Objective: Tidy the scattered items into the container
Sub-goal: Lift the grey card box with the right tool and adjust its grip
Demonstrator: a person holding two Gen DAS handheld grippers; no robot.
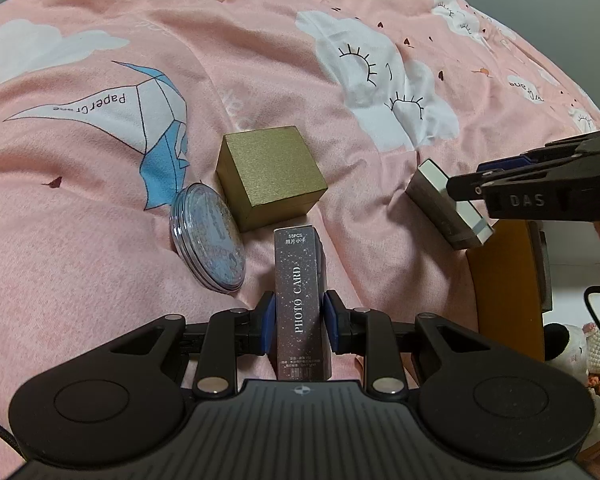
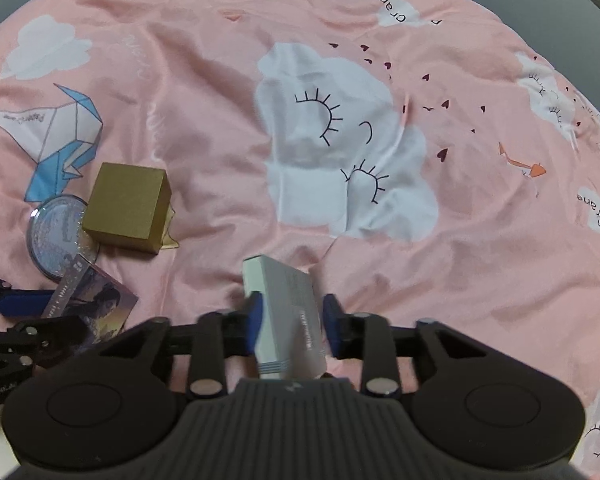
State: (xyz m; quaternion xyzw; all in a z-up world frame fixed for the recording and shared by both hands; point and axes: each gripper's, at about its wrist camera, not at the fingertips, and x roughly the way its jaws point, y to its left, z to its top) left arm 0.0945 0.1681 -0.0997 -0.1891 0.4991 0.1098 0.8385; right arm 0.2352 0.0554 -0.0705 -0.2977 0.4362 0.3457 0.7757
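Left side of the pink quilt (image 1: 100,208): a clear round lidded case (image 1: 208,238) is leaning on edge against the gold cube box (image 1: 270,176), touching it. Judged light, but the smooth plastic looks slippery; pinching across its flat faces seems safer than across the rim.

Centre: the left gripper (image 1: 299,322) is clamping the photo card box (image 1: 302,304) by its long flat faces, both blue pads pressing flush. Thin cardboard, judged light and fairly stiff, though a hard squeeze could dent it. The gold cube is sitting just ahead on the quilt, rigid-looking, wide for the jaws.

Right: the right gripper (image 2: 290,330) is holding the grey-white box (image 2: 286,312) tilted; the left pad is touching it, the right pad showing a slight gap, so the grip looks marginal. Likely light card.

No container is showing in either view.
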